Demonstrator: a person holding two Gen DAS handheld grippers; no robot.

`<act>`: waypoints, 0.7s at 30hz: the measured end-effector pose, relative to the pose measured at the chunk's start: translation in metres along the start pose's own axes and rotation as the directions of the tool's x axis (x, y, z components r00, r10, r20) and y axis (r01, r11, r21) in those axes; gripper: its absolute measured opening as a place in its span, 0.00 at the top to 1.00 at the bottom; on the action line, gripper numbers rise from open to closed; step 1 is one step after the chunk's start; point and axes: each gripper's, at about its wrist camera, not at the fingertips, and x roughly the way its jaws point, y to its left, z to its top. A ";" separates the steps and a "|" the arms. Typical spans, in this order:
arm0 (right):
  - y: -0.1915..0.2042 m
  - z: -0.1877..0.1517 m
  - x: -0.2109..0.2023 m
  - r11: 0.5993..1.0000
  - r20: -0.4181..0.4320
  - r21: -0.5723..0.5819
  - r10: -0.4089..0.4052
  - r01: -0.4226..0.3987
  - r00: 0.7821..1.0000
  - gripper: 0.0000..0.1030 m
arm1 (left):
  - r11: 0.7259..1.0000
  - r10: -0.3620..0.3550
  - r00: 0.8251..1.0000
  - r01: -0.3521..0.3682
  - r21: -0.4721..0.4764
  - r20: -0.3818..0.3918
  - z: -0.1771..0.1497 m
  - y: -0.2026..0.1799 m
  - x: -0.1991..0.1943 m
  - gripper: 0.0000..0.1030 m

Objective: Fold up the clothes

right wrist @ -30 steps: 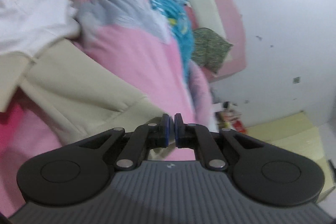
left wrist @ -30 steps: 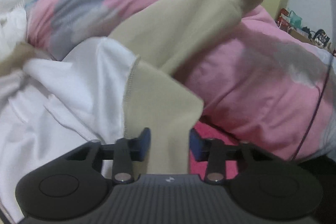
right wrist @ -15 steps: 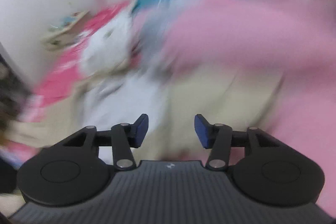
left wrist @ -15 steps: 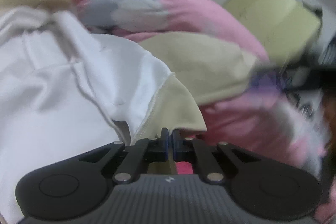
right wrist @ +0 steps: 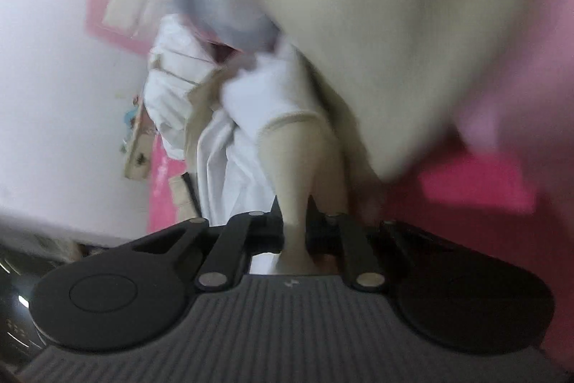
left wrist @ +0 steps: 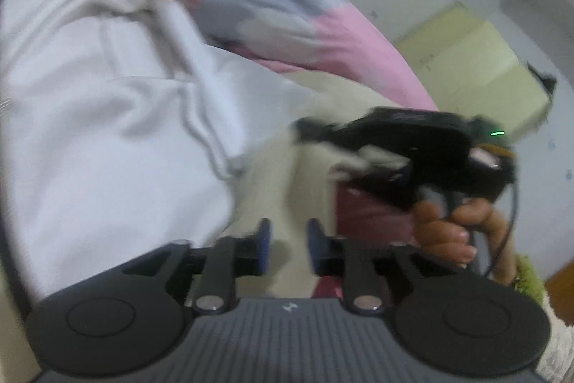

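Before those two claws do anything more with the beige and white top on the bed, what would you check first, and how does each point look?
1. Right gripper has cloth: ok. Its jaws are closing on a beige sleeve end.
2. Left gripper has cloth: not ok. Its jaws are opening, with beige fabric behind the gap but not pinched.
3. Grippers apart: ok. In the left wrist view the right one is ahead, clear of the left.
4. White body of the top lying flat: not ok, it is bunched and creased.
5. Pink duvet clear of the top: cannot tell, the views are blurred.
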 end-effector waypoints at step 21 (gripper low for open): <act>0.144 -0.195 0.004 0.177 -0.273 -0.950 -0.083 -0.256 0.958 0.54 | 0.941 0.313 0.926 -0.273 -0.199 0.209 -0.020 0.061 -0.163 0.61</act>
